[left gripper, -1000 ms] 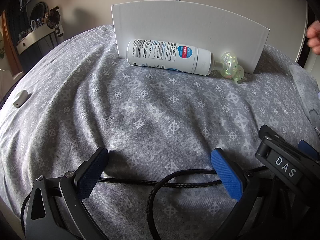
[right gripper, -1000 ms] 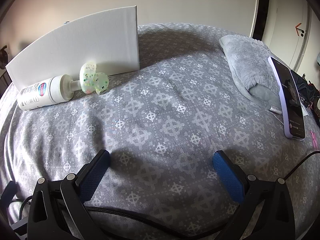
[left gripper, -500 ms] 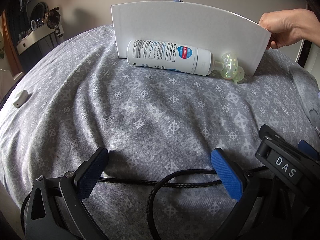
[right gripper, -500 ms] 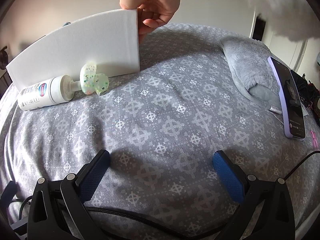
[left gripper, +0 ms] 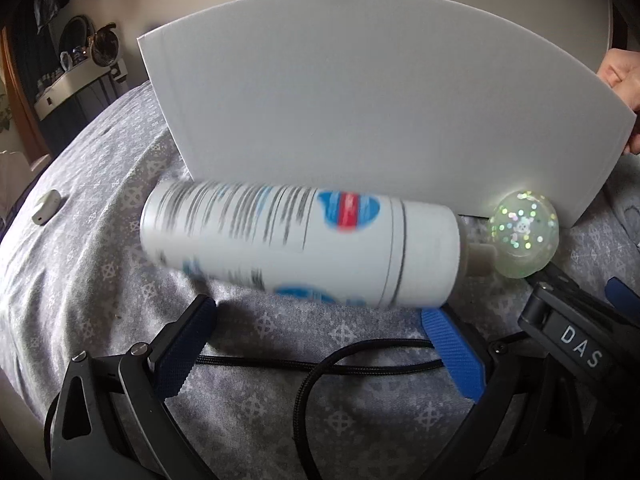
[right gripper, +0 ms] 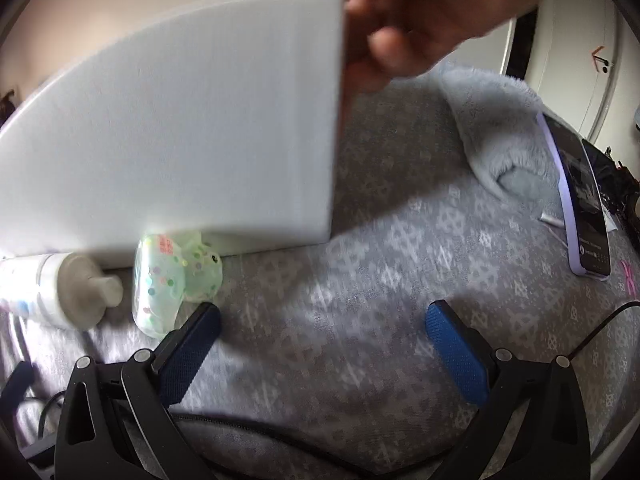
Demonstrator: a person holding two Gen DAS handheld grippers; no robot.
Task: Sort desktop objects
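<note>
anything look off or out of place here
A bare hand grips the white board by its edge, pushing the lying bottle and glittery toy along the bedspread. Nothing is spilled.

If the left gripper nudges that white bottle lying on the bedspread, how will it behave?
The white bottle lies on its side, a smooth cylinder, so it probably rolls. The soft bedspread may slow it. The white board right behind it likely blocks backward travel.
</note>
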